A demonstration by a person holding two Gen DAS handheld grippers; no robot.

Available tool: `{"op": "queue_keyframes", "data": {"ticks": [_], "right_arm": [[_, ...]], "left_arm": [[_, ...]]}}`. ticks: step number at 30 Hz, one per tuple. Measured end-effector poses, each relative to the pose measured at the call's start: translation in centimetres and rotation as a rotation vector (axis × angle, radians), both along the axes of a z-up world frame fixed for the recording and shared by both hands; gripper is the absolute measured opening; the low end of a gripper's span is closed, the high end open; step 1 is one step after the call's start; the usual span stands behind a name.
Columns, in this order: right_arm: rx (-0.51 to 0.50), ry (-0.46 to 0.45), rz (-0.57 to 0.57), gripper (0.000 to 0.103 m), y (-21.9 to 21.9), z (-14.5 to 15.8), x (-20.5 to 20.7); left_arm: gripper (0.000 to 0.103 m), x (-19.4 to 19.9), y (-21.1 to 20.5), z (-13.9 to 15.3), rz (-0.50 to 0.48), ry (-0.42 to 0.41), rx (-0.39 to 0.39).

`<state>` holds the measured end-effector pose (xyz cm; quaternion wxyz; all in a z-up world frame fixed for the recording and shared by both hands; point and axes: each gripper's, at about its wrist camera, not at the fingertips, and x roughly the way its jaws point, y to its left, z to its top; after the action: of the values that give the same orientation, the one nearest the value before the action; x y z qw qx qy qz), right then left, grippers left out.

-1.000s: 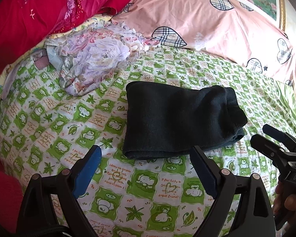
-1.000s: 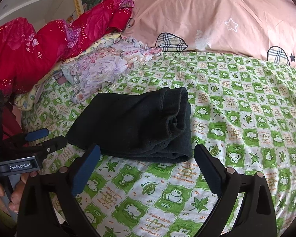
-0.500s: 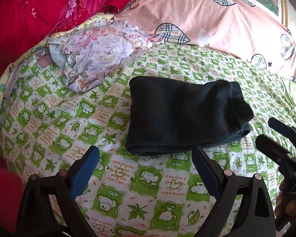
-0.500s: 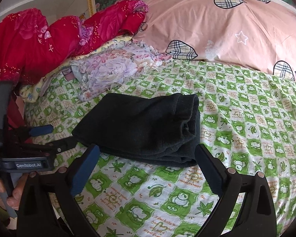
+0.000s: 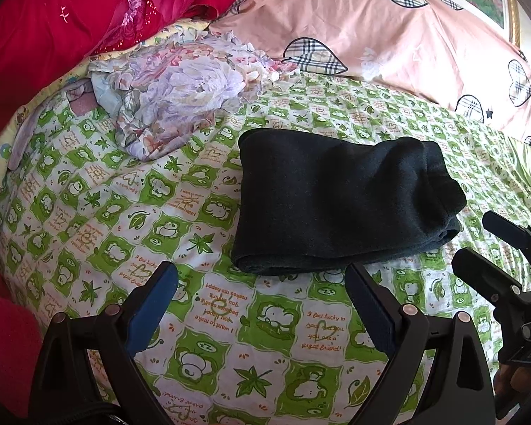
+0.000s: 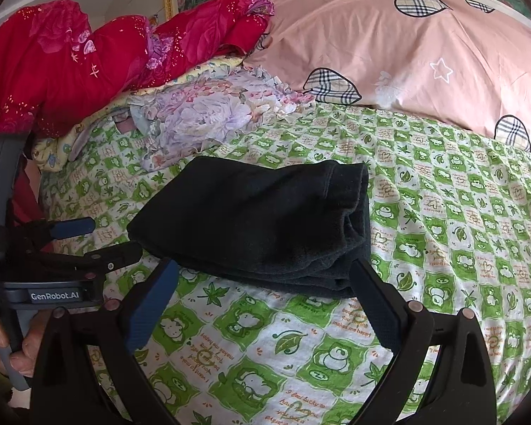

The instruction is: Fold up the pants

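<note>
The dark pants (image 5: pixel 336 198) lie folded into a compact rectangle on the green patterned bedsheet (image 5: pixel 88 212), with the thick rolled end to the right. They also show in the right wrist view (image 6: pixel 258 223). My left gripper (image 5: pixel 262 290) is open and empty, just in front of the pants' near edge. My right gripper (image 6: pixel 263 290) is open and empty, also just short of the near edge. Each gripper shows in the other's view, the right one (image 5: pixel 492 248) at the right and the left one (image 6: pixel 99 237) at the left.
A crumpled floral cloth (image 5: pixel 180 95) lies behind and left of the pants. Red clothing (image 5: pixel 70 24) is piled at the far left. A pink pillow with plaid hearts (image 5: pixel 389 35) runs along the back.
Both grippers have pulled back and risen slightly from the folded pants; the pants sit a little farther ahead in both views. The pants themselves have not moved.
</note>
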<state>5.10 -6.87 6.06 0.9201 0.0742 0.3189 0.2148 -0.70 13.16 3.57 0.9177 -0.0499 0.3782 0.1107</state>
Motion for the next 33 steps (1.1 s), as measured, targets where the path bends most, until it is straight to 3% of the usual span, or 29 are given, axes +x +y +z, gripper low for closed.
{"op": "queue_keyframes", "data": {"ticks": [33], "right_arm": [[0.017,-0.003,-0.020,0.097,0.34,-0.94,0.60]], "left_arm": [[0.097,0.75,0.55,-0.83,-0.012,-0.016,0.011]]}}
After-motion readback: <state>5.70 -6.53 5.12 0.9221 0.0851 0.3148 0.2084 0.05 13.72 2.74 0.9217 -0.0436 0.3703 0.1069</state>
